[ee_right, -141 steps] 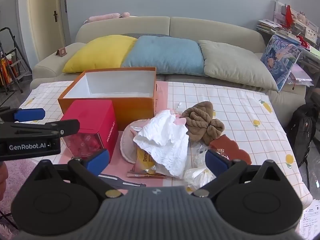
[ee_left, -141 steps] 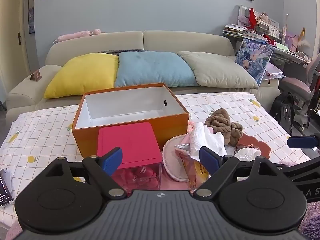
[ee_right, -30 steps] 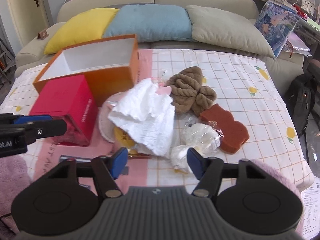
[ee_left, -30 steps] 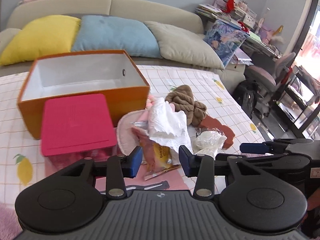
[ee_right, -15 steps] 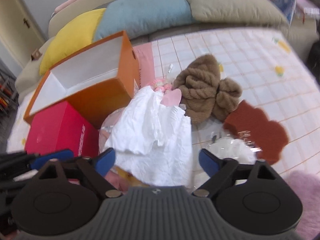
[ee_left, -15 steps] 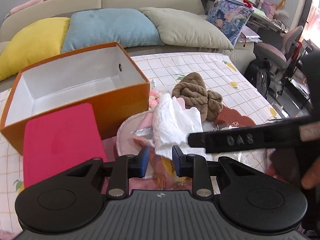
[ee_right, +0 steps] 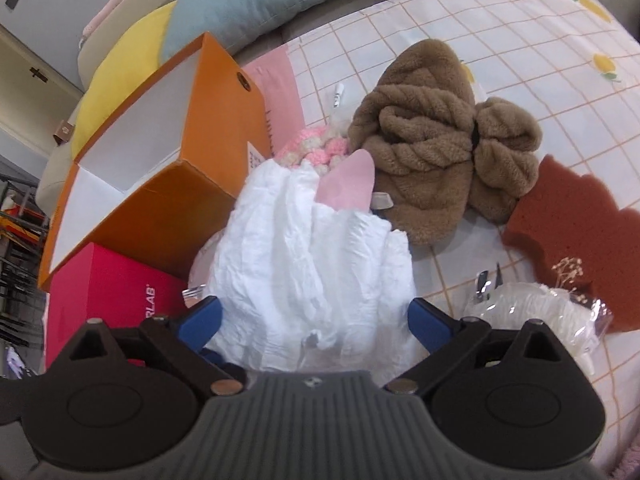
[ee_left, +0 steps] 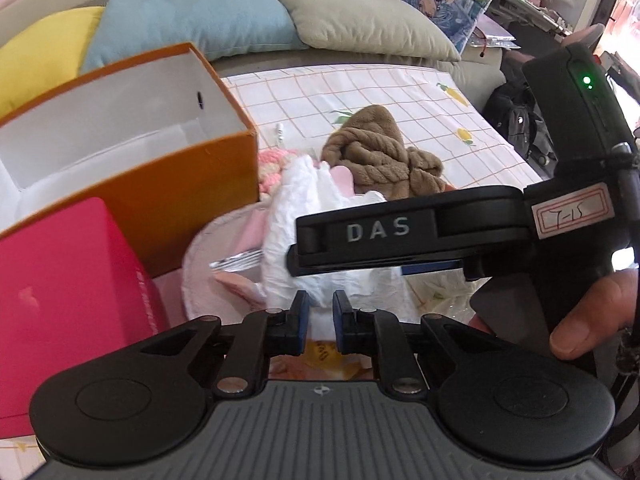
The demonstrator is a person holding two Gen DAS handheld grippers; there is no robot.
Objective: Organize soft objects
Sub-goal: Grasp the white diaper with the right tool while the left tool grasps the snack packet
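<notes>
Progress: orange box point(ee_left: 132, 184) empty – nothing sorted yet | left gripper point(ee_left: 319, 312) jaws have just been closing, nipping the near edge of the white cloth point(ee_right: 312, 264) | right gripper point(ee_right: 316, 318) jaws wide, cloth between, untouched | right view alone shows brown sponge point(ee_right: 576, 232); left view shows the hand point(ee_left: 592, 312).

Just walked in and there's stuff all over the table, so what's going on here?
A person is sorting soft things with a claw in each hand. Both are at the white cloth on top of the pile beside the empty orange box. The left claw has been closing on the cloth's near edge. The right claw stands wide around the cloth, not yet gripping. The brown towel lies untouched behind.
</notes>
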